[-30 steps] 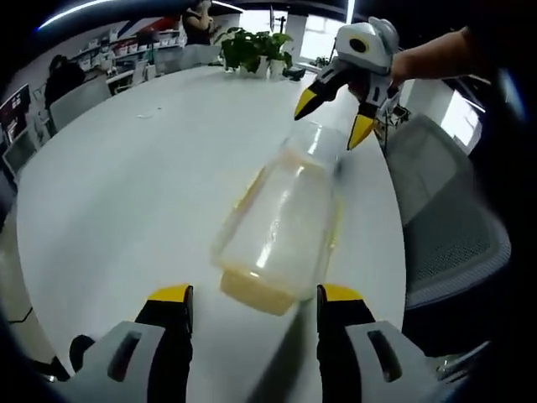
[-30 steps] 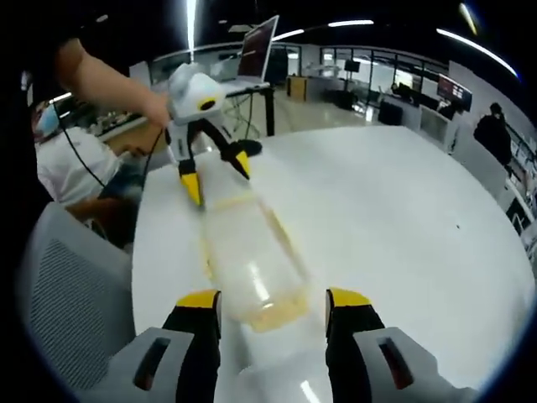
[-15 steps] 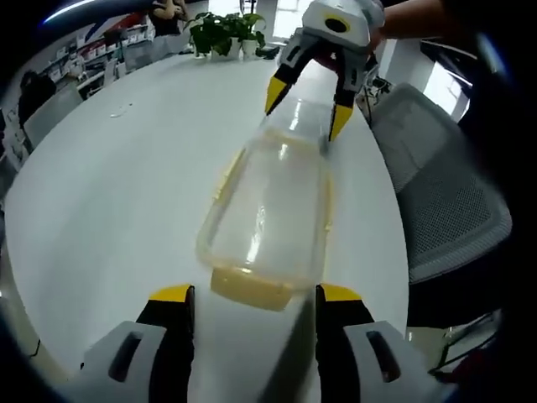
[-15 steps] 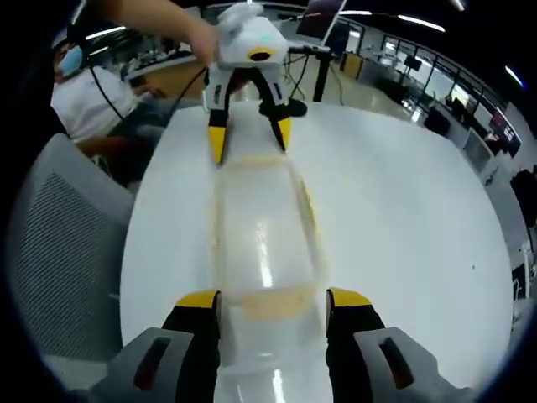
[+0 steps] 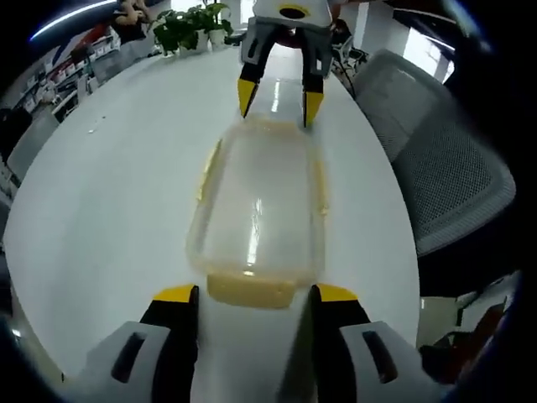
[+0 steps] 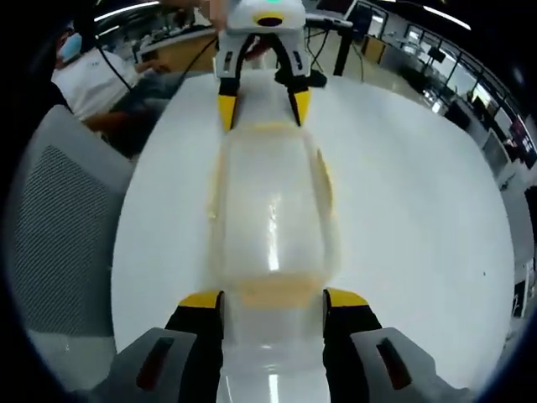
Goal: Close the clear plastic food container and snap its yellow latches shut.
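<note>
Two tongs face each other along the clear plastic food container (image 5: 256, 214), which lies lengthwise on the white desk (image 5: 109, 193), near the edge by a grey mesh chair (image 5: 449, 172).

Left tongs (image 5: 254, 295): jaws wide, straddling the near short end, where a yellow end latch (image 5: 250, 288) sits between the tips. Contact with the latch cannot be told. Right tongs (image 6: 273, 300): likewise wide, flanking the opposite end latch (image 6: 275, 293).

Progress, as judged: lid appears seated on the container, so closing looks done. Latching looks only at its start. The long-side yellow latches (image 5: 204, 172) seem to stand out from the wall, probably unsnapped; the end latches' state is unclear.

View differences: left gripper view shows potted plants (image 5: 189, 29) at the desk's far end. Right gripper view shows a seated person in a white shirt (image 6: 92, 80) beyond the desk and a monitor (image 6: 331, 7) behind.
</note>
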A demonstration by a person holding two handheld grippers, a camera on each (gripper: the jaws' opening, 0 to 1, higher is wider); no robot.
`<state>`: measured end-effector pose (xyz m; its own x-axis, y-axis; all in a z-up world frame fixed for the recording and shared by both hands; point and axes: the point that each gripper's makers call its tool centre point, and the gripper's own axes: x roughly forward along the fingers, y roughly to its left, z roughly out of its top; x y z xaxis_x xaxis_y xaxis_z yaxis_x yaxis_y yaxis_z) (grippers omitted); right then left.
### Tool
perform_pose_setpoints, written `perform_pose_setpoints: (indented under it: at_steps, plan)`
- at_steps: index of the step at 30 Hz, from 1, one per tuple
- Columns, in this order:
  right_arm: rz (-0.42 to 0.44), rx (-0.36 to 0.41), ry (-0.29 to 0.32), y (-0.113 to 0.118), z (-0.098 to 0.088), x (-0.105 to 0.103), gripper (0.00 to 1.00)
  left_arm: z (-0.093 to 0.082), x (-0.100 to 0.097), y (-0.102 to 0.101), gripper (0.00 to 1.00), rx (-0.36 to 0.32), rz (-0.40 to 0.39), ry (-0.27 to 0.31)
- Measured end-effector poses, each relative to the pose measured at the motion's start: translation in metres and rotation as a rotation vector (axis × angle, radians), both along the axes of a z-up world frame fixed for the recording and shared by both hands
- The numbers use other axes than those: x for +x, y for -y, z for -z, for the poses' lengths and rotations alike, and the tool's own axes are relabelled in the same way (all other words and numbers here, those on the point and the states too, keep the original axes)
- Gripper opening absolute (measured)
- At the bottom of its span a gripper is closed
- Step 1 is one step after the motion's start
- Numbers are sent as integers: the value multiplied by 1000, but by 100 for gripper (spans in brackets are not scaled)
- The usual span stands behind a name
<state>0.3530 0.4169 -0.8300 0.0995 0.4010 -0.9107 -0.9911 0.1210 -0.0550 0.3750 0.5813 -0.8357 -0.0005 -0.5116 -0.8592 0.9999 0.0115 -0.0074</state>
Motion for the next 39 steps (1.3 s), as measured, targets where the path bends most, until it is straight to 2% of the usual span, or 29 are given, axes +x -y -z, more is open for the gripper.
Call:
perform_pose_setpoints:
  at_steps: [3,5,11,14,22,39]
  plan:
    - [11,1,-6,-2,1,3,46,0,1,0,51,5,9,0]
    - [4,1,-5,-4,1,2,45,1,1,0,49,22,47,27]
    - [12,-21,-27,-2,7,2,41,1,-1,2,45,24,85,24]
    - [6,-31,-38,0,10,1,39,1,-2,3,40,22,108,25]
    - [7,-69,-54,0,12,-1,39,2,-2,5,40,23,123,23]
    - [21,-170,-78,1,13,1,38,3,-1,5,40,84,140,25]
